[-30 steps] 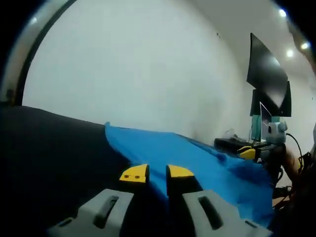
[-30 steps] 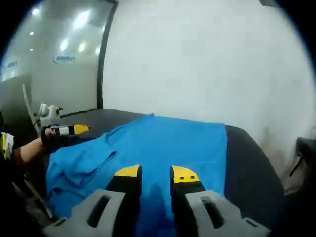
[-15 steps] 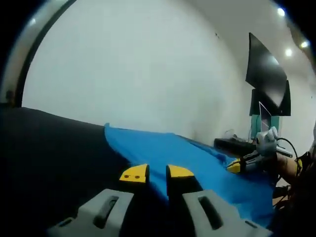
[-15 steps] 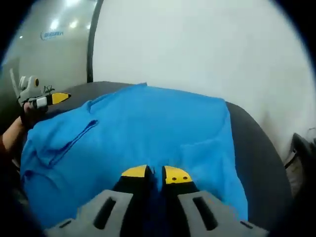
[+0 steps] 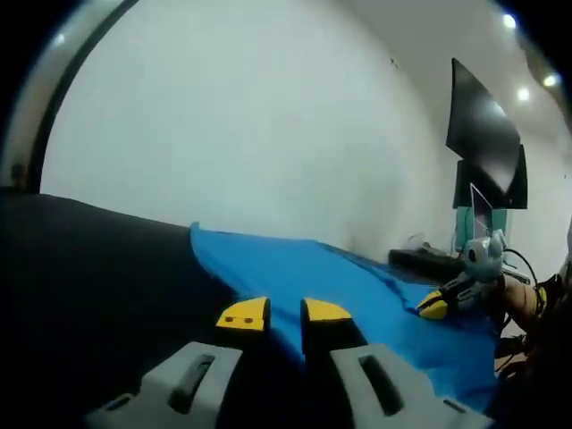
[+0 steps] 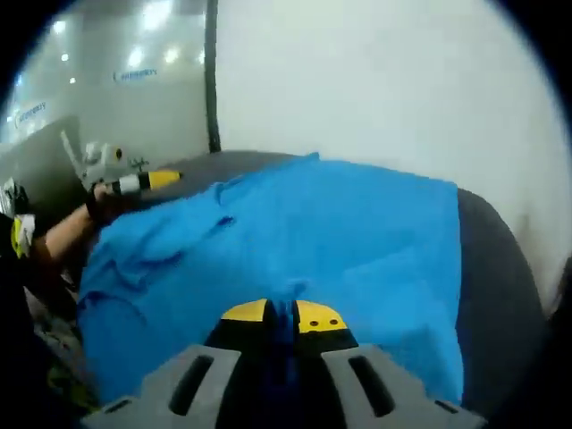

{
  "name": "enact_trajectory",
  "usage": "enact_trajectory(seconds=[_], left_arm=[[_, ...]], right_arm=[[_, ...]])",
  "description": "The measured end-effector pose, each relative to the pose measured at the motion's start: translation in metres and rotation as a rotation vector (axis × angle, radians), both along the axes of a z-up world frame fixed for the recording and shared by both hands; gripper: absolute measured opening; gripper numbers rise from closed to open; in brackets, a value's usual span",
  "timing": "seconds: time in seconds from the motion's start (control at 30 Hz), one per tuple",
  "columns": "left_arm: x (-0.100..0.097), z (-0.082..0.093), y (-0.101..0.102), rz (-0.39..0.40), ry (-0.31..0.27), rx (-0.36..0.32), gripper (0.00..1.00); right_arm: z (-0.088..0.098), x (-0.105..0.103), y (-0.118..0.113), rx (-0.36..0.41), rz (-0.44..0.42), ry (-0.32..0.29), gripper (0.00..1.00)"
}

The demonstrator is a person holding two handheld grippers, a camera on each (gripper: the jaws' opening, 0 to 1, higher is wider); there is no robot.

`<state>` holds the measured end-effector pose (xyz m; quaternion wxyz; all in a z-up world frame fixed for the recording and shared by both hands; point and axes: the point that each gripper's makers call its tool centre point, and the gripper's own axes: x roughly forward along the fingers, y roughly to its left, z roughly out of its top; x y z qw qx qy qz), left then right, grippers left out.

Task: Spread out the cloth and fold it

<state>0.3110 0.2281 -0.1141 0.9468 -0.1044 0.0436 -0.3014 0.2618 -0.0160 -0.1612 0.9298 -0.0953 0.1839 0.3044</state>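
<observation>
A bright blue cloth [image 6: 357, 232] lies spread over a dark table [image 6: 502, 268], bunched in loose folds toward the left. My right gripper [image 6: 281, 315] is shut, pinching the cloth's near edge between its yellow tips. In the left gripper view the same cloth [image 5: 304, 264] runs from the far corner down into my left gripper [image 5: 284, 317], whose jaws stand close on its edge. The left gripper [image 6: 147, 181], held by a hand, sits at the cloth's far left side. The right gripper [image 5: 436, 308] appears low over the cloth's right end.
A white wall rises behind the table [image 5: 89, 268]. A black monitor [image 5: 483, 134] and a dark object [image 5: 420, 261] stand at the right. A glass partition [image 6: 116, 98] with a logo is at the left of the right gripper view.
My right gripper moved down to the cloth's near edge and shut on it, then drew it up a little. The left gripper stayed as it was.
</observation>
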Motion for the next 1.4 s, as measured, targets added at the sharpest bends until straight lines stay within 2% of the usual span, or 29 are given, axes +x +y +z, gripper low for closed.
enact_trajectory(seconds=[0.03,0.07,0.13,0.17,0.23,0.3,0.37,0.4,0.47,0.5,0.57,0.6,0.63,0.67,0.7,0.8,0.87,0.93,1.0,1.03,1.07,1.2,1.23,1.27,1.33,1.37,1.4], left_arm=[[0.0,0.0,0.0,0.001,0.0,0.002,0.18],[0.0,-0.001,0.0,0.002,0.0,0.004,0.18],[0.0,-0.001,-0.001,0.002,0.002,0.009,0.18],[0.0,-0.001,-0.001,0.001,0.002,0.01,0.18],[0.0,-0.002,-0.001,0.001,0.001,0.013,0.18],[0.0,-0.001,-0.001,0.0,0.0,0.012,0.18],[0.0,-0.001,-0.001,-0.001,-0.002,0.009,0.18],[0.0,-0.001,-0.001,-0.001,-0.003,0.007,0.18],[0.0,0.0,-0.002,-0.002,-0.003,0.005,0.18],[0.0,0.0,-0.002,-0.002,-0.003,0.006,0.18],[0.0,-0.001,-0.002,-0.002,-0.001,0.01,0.18],[0.0,-0.001,-0.002,-0.001,-0.001,0.013,0.18],[0.0,-0.002,-0.002,0.0,-0.001,0.017,0.18],[0.0,-0.002,-0.003,0.001,-0.001,0.022,0.18],[0.0,-0.002,-0.003,0.003,-0.001,0.027,0.18],[-0.001,-0.003,-0.003,0.004,-0.003,0.036,0.18],[-0.001,-0.003,-0.003,0.003,-0.004,0.039,0.18],[-0.001,-0.001,-0.003,0.003,-0.005,0.029,0.18],[-0.003,0.002,-0.001,-0.002,-0.013,0.007,0.18],[-0.004,0.004,-0.001,-0.007,-0.017,-0.005,0.18],[-0.006,0.006,-0.001,-0.011,-0.024,-0.015,0.18],[-0.025,0.022,-0.012,-0.069,-0.093,-0.041,0.18],[-0.033,0.025,-0.016,-0.093,-0.102,-0.036,0.18],[-0.043,0.03,-0.022,-0.125,-0.133,-0.028,0.18],[-0.064,0.034,-0.031,-0.179,-0.165,0.009,0.21],[-0.076,0.035,-0.036,-0.215,-0.191,0.052,0.23],[-0.087,0.034,-0.04,-0.245,-0.218,0.119,0.26]], right_arm=[[-0.001,-0.004,-0.005,-0.032,-0.003,0.024,0.13],[0.007,-0.005,-0.01,-0.047,-0.003,0.007,0.16],[0.026,-0.006,-0.027,-0.062,-0.031,-0.076,0.16],[0.038,-0.006,-0.044,-0.069,-0.079,-0.12,0.17],[0.053,-0.009,-0.085,-0.066,-0.209,-0.154,0.17],[0.056,-0.016,-0.125,-0.044,-0.337,-0.158,0.18],[0.045,-0.028,-0.153,-0.028,-0.424,-0.128,0.18],[0.039,-0.035,-0.16,0.006,-0.451,-0.112,0.18],[0.024,-0.047,-0.158,0.078,-0.429,-0.07,0.18],[0.013,-0.053,-0.154,0.097,-0.413,-0.02,0.18],[-0.007,-0.061,-0.155,0.05,-0.404,0.037,0.15],[-0.008,-0.062,-0.157,0.049,-0.409,0.009,0.13],[-0.003,-0.06,-0.156,0.072,-0.41,-0.015,0.05],[-0.005,-0.063,-0.163,0.006,-0.411,-0.013,0.0],[-0.001,-0.063,-0.165,-0.013,-0.411,-0.039,0.0],[0.0,-0.066,-0.164,-0.101,-0.383,-0.062,0.0],[0.0,-0.068,-0.163,-0.097,-0.392,-0.062,0.0],[0.007,-0.068,-0.163,-0.07,-0.408,-0.099,0.02],[0.031,-0.066,-0.162,0.016,-0.422,-0.223,0.09],[0.047,-0.068,-0.156,0.091,-0.397,-0.291,0.13],[0.061,-0.072,-0.149,0.183,-0.365,-0.331,0.14],[0.101,-0.089,-0.127,0.553,-0.227,-0.364,0.14],[0.108,-0.091,-0.128,0.642,-0.224,-0.361,0.14],[0.112,-0.093,-0.126,0.669,-0.2,-0.376,0.13],[0.111,-0.092,-0.128,0.656,-0.189,-0.384,0.09],[0.11,-0.09,-0.126,0.651,-0.188,-0.39,0.06],[0.108,-0.087,-0.125,0.611,-0.19,-0.398,0.04]])
